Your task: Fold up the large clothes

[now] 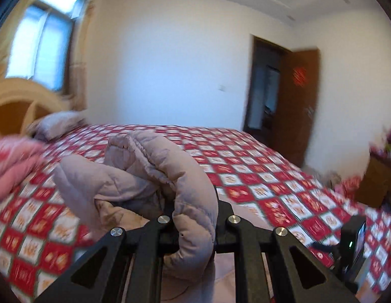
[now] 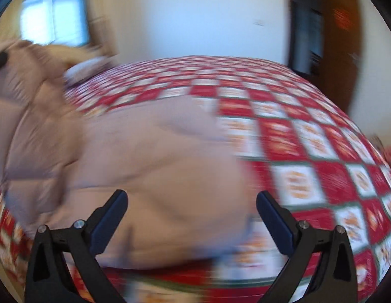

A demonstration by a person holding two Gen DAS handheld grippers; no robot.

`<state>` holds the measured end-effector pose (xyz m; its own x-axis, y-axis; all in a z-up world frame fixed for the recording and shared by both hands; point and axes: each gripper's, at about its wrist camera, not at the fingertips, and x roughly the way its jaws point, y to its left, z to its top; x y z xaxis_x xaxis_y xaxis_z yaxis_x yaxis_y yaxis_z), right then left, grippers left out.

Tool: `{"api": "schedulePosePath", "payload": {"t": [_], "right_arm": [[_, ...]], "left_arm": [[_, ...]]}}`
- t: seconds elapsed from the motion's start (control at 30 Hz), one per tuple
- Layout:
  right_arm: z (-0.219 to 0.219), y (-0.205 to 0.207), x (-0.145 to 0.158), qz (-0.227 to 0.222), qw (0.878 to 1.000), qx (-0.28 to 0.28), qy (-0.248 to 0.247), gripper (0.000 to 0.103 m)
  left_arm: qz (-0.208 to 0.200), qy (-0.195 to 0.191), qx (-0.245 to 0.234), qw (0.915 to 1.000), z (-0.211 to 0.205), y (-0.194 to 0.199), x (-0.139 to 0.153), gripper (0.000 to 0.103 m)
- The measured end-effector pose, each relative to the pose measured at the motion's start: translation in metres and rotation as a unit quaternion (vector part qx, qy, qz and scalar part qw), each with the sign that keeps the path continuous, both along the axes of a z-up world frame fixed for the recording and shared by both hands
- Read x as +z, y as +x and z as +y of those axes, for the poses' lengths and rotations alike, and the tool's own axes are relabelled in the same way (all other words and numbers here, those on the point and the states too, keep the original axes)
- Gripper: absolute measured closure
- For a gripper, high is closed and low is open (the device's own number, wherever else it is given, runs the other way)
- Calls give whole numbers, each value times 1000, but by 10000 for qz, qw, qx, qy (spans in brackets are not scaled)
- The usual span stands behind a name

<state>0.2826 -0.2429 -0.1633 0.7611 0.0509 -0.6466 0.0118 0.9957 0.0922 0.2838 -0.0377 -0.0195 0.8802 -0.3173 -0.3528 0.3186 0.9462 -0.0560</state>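
A large beige padded coat lies on a bed with a red and white checked cover. My left gripper is shut on a thick fold of the coat and holds it lifted above the bed; the fabric hides the fingertips. My right gripper is open, with its blue-padded fingers spread wide just above the coat's near part and nothing between them. At the left of the right wrist view, the lifted part of the coat rises up. Both views are blurred.
A grey pillow and a cream headboard are at the bed's far left. A pink quilt lies at the left edge. A brown door stands open at the right. A window is at the upper left.
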Motion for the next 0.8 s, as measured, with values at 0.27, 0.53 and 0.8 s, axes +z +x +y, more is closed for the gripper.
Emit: {"api": "schedulePosePath", "payload": {"t": [0.27,0.53,0.8], "right_arm": [[-117,-11,-36,444,9916,-1173,315,0],[-143,-21,-52,517,9889,-1329,428,0],[-148,-12,-56,489,9897,-1285,409,0]], "left_arm": [[312,1559,-1169,9803,-165,19,-85,90],[148,2721,-1387,9521,-224,-12,-139,84],[-827,2944,-1491,9403,-233,-72,-87,16]]}}
